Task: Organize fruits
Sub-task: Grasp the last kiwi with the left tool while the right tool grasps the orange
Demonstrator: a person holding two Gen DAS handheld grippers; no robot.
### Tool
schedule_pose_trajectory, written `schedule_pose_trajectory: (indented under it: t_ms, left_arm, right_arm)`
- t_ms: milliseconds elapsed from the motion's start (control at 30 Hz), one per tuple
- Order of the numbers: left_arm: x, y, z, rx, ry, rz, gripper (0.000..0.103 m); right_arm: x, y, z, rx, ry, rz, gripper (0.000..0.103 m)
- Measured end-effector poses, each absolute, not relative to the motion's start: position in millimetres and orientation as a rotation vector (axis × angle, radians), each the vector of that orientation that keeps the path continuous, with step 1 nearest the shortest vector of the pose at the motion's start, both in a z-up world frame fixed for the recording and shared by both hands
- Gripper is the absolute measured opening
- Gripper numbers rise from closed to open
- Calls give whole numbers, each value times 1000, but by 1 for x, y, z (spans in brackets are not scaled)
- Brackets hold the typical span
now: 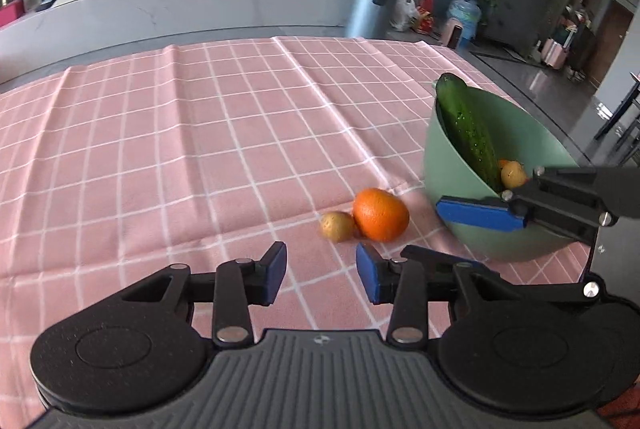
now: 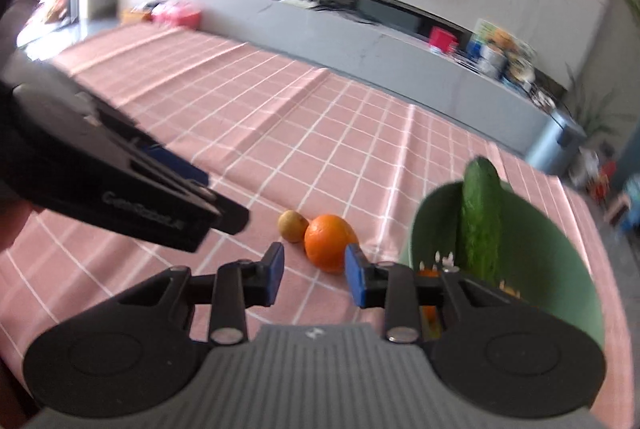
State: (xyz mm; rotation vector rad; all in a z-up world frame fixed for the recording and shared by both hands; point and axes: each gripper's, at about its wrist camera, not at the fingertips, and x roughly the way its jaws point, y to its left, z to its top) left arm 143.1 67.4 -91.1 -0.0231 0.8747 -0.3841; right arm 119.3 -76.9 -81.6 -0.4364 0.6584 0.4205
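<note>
A: Fruits first, then. What's the biggest thing under them?

B: The pink checked tablecloth (image 1: 200,133), creased in long folds. Everything sits on it.

A: And next in size?

B: The green bowl (image 1: 444,165), at the right side of the cloth. A cucumber (image 1: 468,133) leans inside it, its top end poking above the rim. Low in the bowl, beside the cucumber, lies a small yellow fruit (image 1: 513,174) with something orange just behind it; I can't tell what that is.

A: What's outside the bowl?

B: An orange (image 1: 381,215) on the cloth, near the bowl's left side. Touching the orange on its left is a smaller brownish-yellow fruit (image 1: 337,226), roundish; it could be a kiwi, though I can't say for sure.

A: The tools?

B: The left gripper (image 1: 321,271) has its blue pads spread apart with nothing between them, just short of the orange and its neighbour. The right gripper (image 2: 314,273) is likewise spread and holds nothing; it sits near the orange, with one finger over the bowl's near rim. The right wrist view is blurred.

A: Do they show in each other's views?

B: Yes, each reaches in from the side.
</note>
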Motion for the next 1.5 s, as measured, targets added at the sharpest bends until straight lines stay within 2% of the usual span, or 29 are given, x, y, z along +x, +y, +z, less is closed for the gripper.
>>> schedule_pose_trajectory:
  t_ms: [567, 767, 1500]
  left_arm:
    - [178, 54, -118, 29, 893, -512, 37]
    - [178, 53, -118, 12, 894, -522, 26]
    - [162, 93, -93, -103, 891, -350, 25]
  right_arm:
    - [158, -81, -70, -640, 752, 636, 32]
    - [160, -79, -73, -669, 761, 644, 32]
    - [169, -51, -87, -863, 795, 685, 32]
